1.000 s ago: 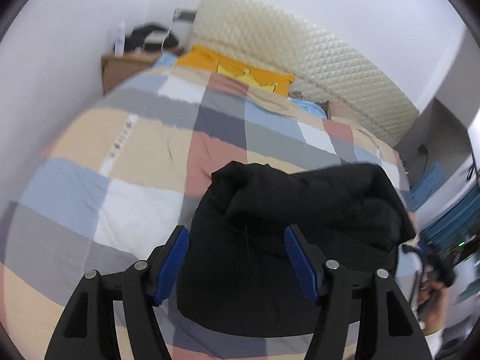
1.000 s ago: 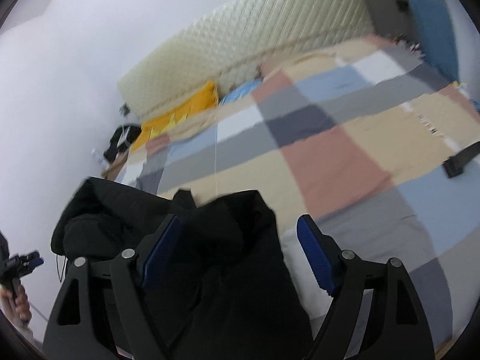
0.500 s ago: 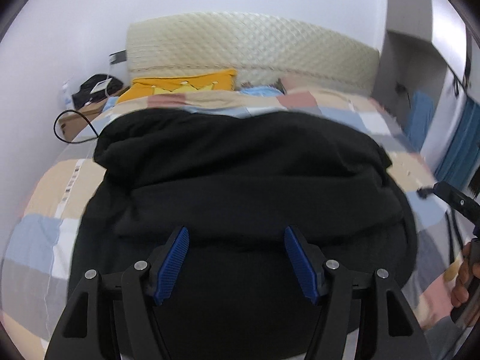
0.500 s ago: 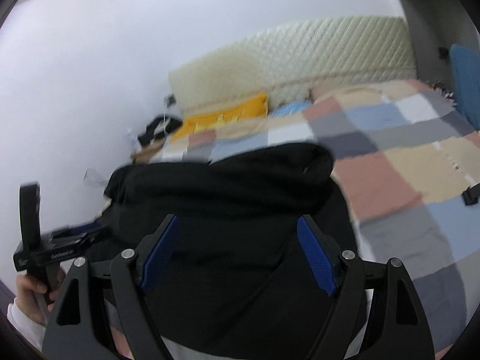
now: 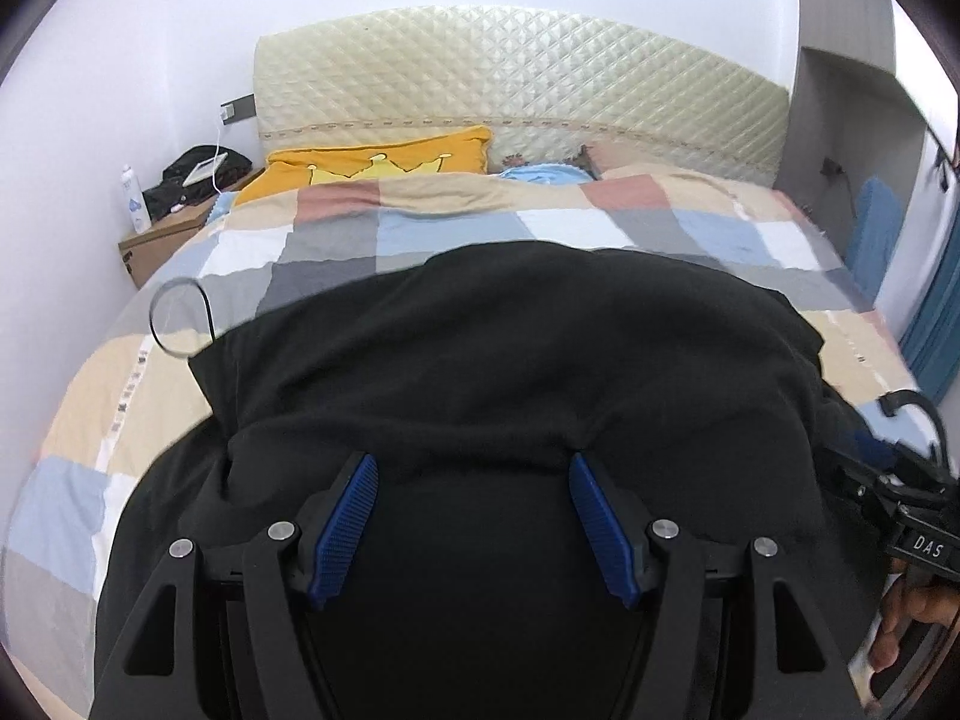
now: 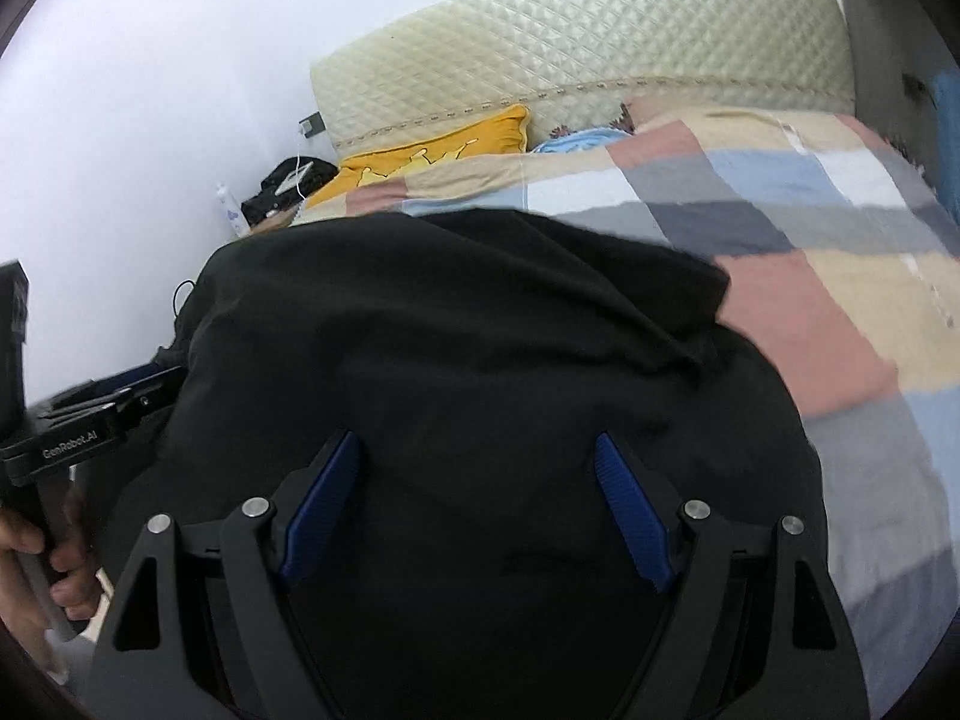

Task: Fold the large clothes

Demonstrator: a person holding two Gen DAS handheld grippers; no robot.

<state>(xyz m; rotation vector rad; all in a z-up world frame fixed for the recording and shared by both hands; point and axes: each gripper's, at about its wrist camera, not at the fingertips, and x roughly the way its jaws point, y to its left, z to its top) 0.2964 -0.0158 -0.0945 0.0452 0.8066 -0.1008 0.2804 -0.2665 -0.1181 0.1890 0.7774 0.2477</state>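
- As both tools close in from the foot of the bed, the black garment (image 5: 516, 372) fills far more of each wrist view than it did a second ago, when it lay as a smaller bundle further off on the checked bedspread (image 5: 252, 258).
- Garment position: spread over the near half of the bed, its far edge reaching about mid-mattress, well short of the yellow pillow (image 5: 378, 162) and the quilted headboard (image 5: 516, 72). A folded layer sits across its upper part.
- Meaning for the task: judging by the pictures, the approach is nearly complete and the next step is a grasp on the near edge or corners for a fold. No fold is under way at this moment.
- Left tool (image 5: 471, 525): jaws stand apart, blue pads (image 5: 345, 525) clear on their inner faces. Black cloth lies below and between them, but nothing is pinched.
- Right tool (image 6: 474, 513): jaws stand apart, slightly wider than the left, also empty, with cloth beneath.
- Pose: both tools point forward and downward toward the garment, side by side. Since a second ago both views have levelled out, so each wrist has rolled toward upright.
- In the right wrist view, the person's left hand (image 6: 36, 558) grips its tool's handle at the left edge; the left wrist view shows fingers of the right hand (image 5: 906, 618) at the right edge.
- A bedside box (image 5: 162, 240) with a bottle on it stands by the wall, clear of the work.
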